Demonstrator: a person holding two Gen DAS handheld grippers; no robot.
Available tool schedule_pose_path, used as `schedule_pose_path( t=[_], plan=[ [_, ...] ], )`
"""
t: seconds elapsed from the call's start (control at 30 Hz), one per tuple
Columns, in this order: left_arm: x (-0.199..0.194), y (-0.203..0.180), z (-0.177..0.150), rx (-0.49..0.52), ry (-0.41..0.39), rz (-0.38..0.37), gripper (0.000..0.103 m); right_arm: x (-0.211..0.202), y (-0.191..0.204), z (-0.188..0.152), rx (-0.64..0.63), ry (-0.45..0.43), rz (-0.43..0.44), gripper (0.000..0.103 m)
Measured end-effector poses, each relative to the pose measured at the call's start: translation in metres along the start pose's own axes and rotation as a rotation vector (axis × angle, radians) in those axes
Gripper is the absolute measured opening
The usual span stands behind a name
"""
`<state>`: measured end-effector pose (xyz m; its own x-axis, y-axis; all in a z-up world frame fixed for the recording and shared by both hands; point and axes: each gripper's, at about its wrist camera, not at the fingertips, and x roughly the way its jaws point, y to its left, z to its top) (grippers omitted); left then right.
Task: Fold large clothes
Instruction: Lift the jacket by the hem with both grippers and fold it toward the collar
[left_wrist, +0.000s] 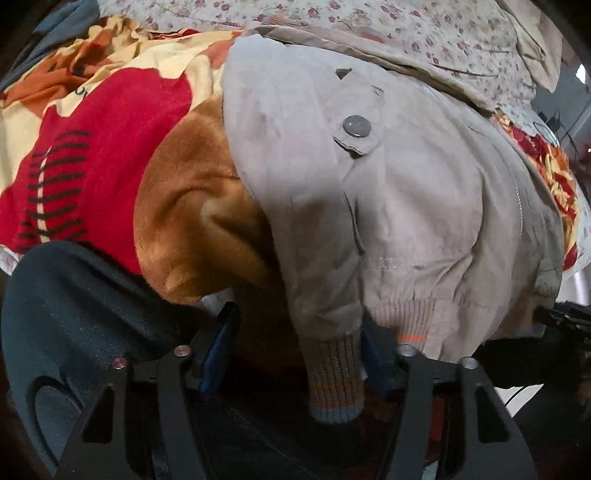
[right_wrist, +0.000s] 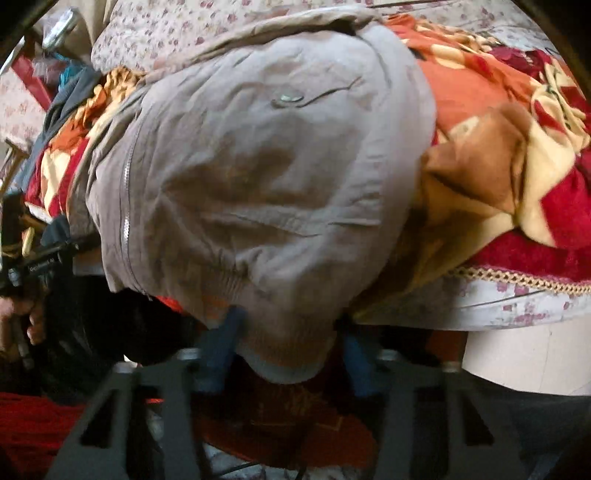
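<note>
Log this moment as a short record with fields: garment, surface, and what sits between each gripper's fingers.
garment: grey-beige zip jacket with snap buttons, lying on the bed, its ribbed hem hanging over the near edge
surface: red, cream and brown blanket over a floral sheet
left gripper: a ribbed cuff with orange stripes hangs between its fingers; grip not confirmed
right gripper: the ribbed hem bunches between its fingers; grip not confirmed
fold stage: jacket not yet folded into a compact shape

No lettering anywhere can be clearly read.
</note>
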<state>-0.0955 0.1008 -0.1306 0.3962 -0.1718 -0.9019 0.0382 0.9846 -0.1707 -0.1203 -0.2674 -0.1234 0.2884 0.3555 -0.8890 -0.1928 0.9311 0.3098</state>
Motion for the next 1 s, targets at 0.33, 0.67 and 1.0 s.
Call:
schedule_pose_path(
  t=[0.33, 0.67, 1.0],
  plan=[
    [-0.036, 0.006, -0.016, -0.027, -0.077, -0.08, 0.024, -0.058, -0.005, -0.012, 0.024, -0.117, 0.098, 0.01],
    [-0.023, 0.01, -0.013, -0.075, -0.02, -0.112, 0.058, -0.099, -0.011, -0.009, 0.027, -0.303, 0.225, 0.009],
    [-0.089, -0.004, -0.018, 0.042, -0.168, -0.176, 0.004, -0.113, 0.002, -0.006, -0.005, -0.39, 0.181, 0.009]
  ],
)
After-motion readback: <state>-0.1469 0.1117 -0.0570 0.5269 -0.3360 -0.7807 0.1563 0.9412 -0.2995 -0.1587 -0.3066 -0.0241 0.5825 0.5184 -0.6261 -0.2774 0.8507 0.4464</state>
